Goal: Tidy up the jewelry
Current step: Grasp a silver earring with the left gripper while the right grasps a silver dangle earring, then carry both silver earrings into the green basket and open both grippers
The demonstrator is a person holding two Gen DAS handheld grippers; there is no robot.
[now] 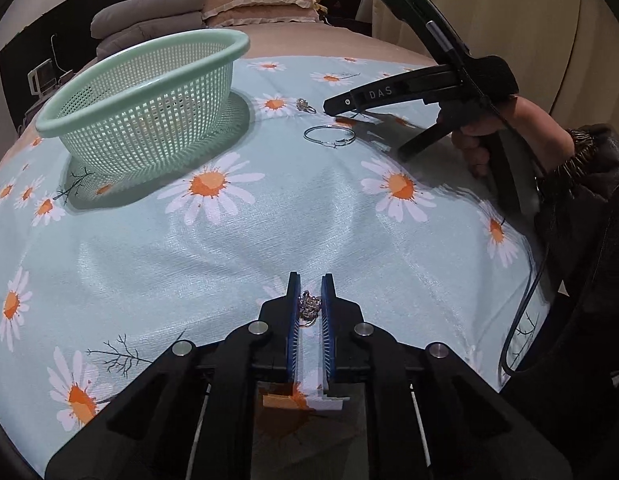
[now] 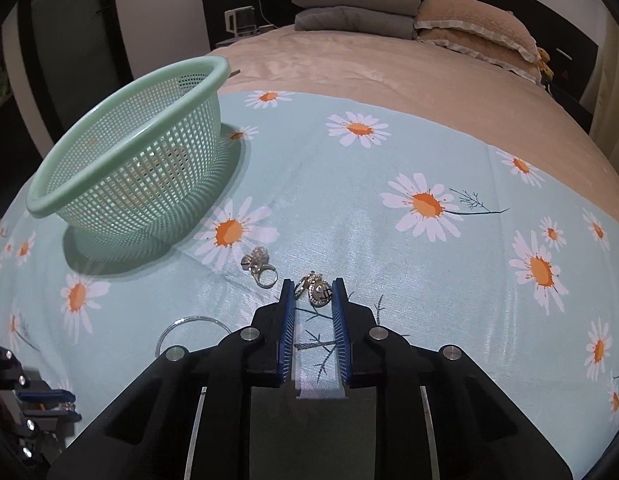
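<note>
My left gripper [image 1: 310, 294] is shut on a sparkly silver ring [image 1: 310, 307] just above the daisy cloth. My right gripper [image 2: 313, 291] is nearly closed around a gold and crystal jewelry piece [image 2: 318, 291] between its blue pads; it also shows in the left wrist view [image 1: 329, 106]. A silver ring with a crystal cluster [image 2: 260, 266] lies just left of the right gripper, also seen in the left wrist view [image 1: 305, 105]. A thin silver bangle [image 1: 329, 135] lies on the cloth, partly hidden in the right wrist view [image 2: 181, 326]. The green mesh basket [image 1: 145, 84] stands at the far left [image 2: 121, 148].
A pale blue daisy-print cloth [image 1: 309, 216] covers a bed. Folded grey blankets [image 2: 353, 4] and beige pillows [image 2: 473, 28] lie at the headboard. A cable [image 1: 521, 312] hangs from the right hand's gripper.
</note>
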